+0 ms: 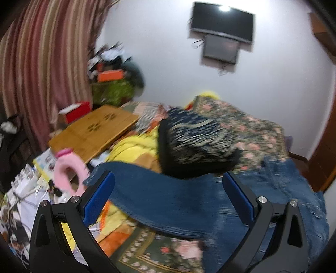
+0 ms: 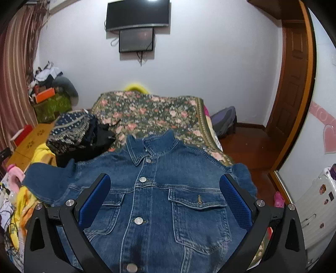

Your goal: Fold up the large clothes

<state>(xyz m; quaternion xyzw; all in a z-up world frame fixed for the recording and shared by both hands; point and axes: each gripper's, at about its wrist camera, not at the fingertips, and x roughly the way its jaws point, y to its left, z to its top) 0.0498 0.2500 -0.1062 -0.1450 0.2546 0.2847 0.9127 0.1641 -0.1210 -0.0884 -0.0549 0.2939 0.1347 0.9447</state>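
The denim jacket [image 2: 159, 201] is lying face up, buttoned, on the floral bedspread [image 2: 151, 113], collar pointing away. The right gripper [image 2: 164, 196] is hovering spread over its chest; the left gripper [image 1: 168, 196], also spread, is nearing the outstretched sleeve [image 1: 151, 189].

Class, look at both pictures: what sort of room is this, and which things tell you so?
Most likely a lived-in bedroom: a bed under a floral blanket, a wall-mounted television, and a denim jacket spread out for folding.

Both wrist views look low and close across the denim jacket [image 2: 159, 201] toward the television wall [image 2: 210, 63].
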